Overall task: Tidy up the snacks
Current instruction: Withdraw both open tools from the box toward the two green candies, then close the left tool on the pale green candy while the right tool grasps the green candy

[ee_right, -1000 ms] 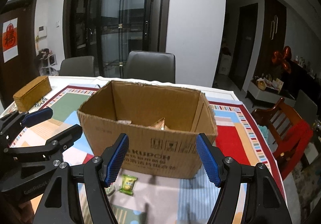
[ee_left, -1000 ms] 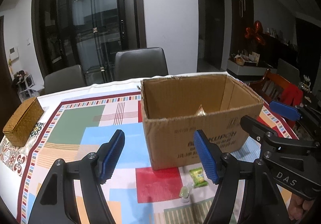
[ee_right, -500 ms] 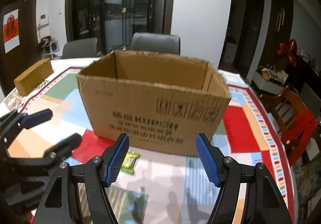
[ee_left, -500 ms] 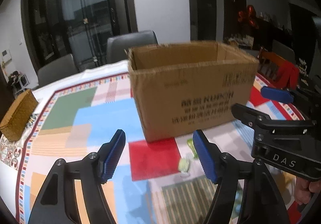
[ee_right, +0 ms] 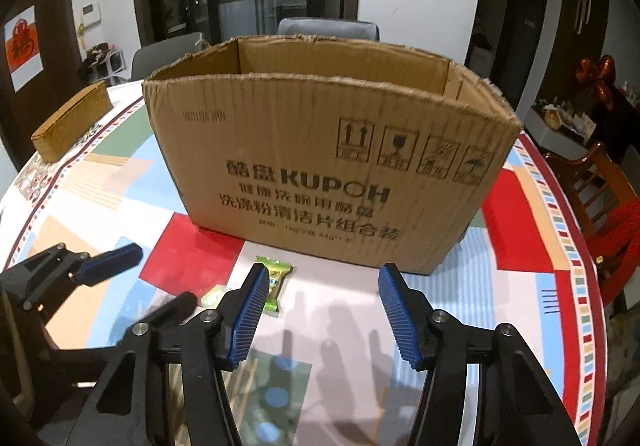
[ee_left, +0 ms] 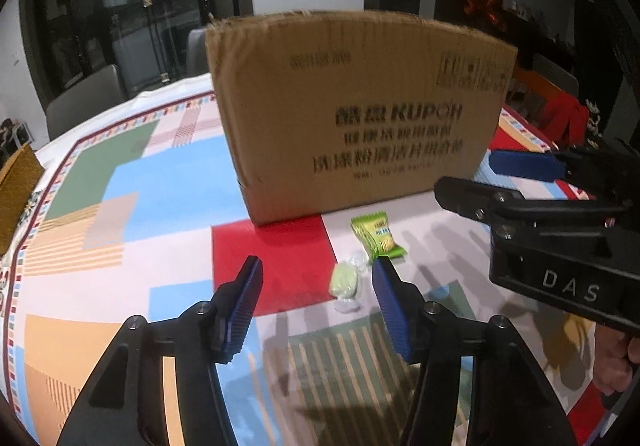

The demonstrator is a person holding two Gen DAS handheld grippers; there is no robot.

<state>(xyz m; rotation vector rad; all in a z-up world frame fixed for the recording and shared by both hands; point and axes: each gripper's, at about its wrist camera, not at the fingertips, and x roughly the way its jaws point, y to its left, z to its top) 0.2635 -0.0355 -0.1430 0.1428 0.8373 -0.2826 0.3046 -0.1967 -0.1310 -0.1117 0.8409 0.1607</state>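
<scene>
Both grippers' jaws are closing on nothing: the left gripper is nearing the pale candy, the right gripper hanging by the green packet. Both snacks are lying loose before the cardboard box, so packing seems unfinished.

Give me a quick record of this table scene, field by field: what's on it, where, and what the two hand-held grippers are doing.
Surface: table with colourful patchwork cloth
Container: open cardboard box, upright
Loose snacks: green packet and pale green wrapped candy, lying in front of the box, apart from it
Other item: woven box at the far left edge
Left hand-held gripper: jaws closing, nothing gripped, candy just ahead
Right hand-held gripper: jaws closing, nothing gripped
</scene>
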